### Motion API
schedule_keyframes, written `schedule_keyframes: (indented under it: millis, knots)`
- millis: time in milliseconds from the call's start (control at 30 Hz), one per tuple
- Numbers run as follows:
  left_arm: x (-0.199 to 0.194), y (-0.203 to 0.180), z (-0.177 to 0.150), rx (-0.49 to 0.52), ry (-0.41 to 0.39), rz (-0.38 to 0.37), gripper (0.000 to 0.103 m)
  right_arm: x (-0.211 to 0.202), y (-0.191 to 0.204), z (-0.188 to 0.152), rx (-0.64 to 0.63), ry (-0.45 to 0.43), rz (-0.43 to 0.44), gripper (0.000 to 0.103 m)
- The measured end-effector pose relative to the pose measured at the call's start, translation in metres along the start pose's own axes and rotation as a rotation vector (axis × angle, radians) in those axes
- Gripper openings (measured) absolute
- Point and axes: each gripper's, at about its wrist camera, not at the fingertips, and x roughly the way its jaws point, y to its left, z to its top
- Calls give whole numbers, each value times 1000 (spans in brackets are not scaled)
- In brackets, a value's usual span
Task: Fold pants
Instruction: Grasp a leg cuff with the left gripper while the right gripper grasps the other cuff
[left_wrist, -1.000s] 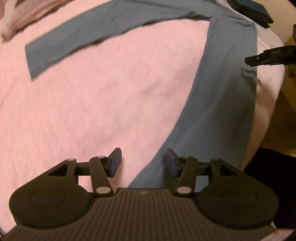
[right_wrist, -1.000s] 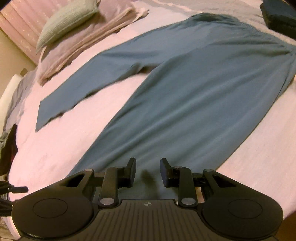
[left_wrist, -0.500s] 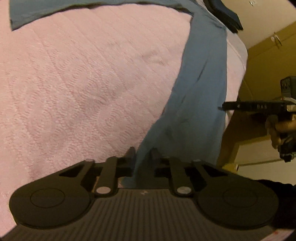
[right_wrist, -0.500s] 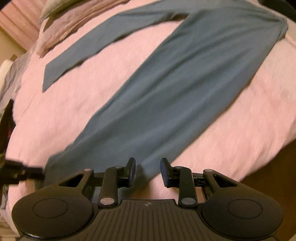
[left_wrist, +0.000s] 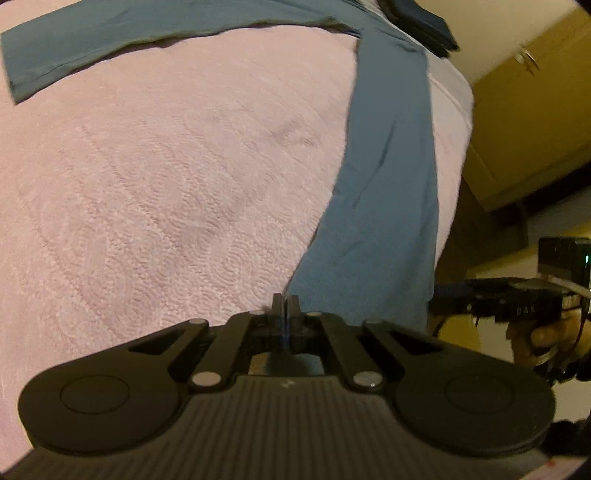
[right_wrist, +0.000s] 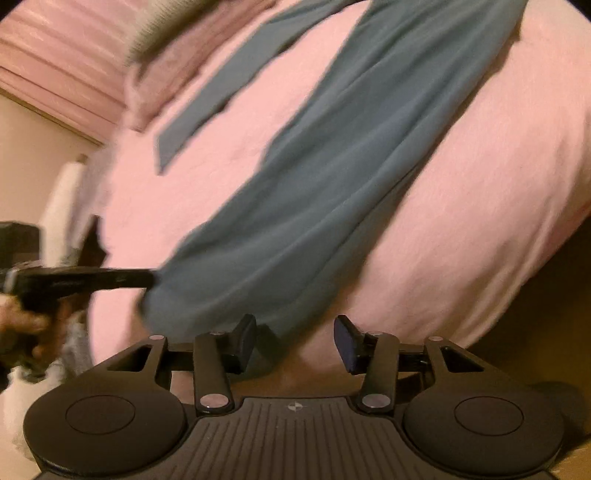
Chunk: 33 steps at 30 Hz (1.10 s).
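Blue-grey pants (left_wrist: 388, 184) lie spread on a pink bed, one leg running toward me and the other leg (left_wrist: 92, 44) angled off at the top left. My left gripper (left_wrist: 285, 306) is shut on the left corner of the near leg's hem. In the right wrist view the same leg (right_wrist: 314, 203) ends just ahead of my right gripper (right_wrist: 295, 339). Its jaws are opening, and no cloth is pressed between its pads. The left gripper (right_wrist: 149, 277) shows side-on at the hem's corner. The right gripper (left_wrist: 441, 291) sits beside the hem's right edge.
A pink textured blanket (left_wrist: 166, 203) covers the bed, whose edge drops off just right of the near leg. Pillows (right_wrist: 166, 48) lie at the far end. A dark folded item (left_wrist: 424, 22) rests beyond the waistband. A yellow cupboard (left_wrist: 535, 110) stands beside the bed.
My left gripper came down onto the hem corner and closed on it. My right gripper swept along the leg from the upper part to the hem, and its jaws widened.
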Motion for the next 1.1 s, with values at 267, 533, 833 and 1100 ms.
schedule_keyframes:
  millis: [267,533,833,1100]
  knots:
    - [5,14,-16,48,-6,-71,0,18,12,-46,77,-141,149,44]
    - [4,19,-19,108,-3,-68,1,29,17,-45,36,-89,316,43]
    - [-4,4,-13,167,9,-2,0,18,17,-37,3,-17,272,0]
    - [-6,-4,-20,216,43,42,0,-2,6,-50,21,86,139,0]
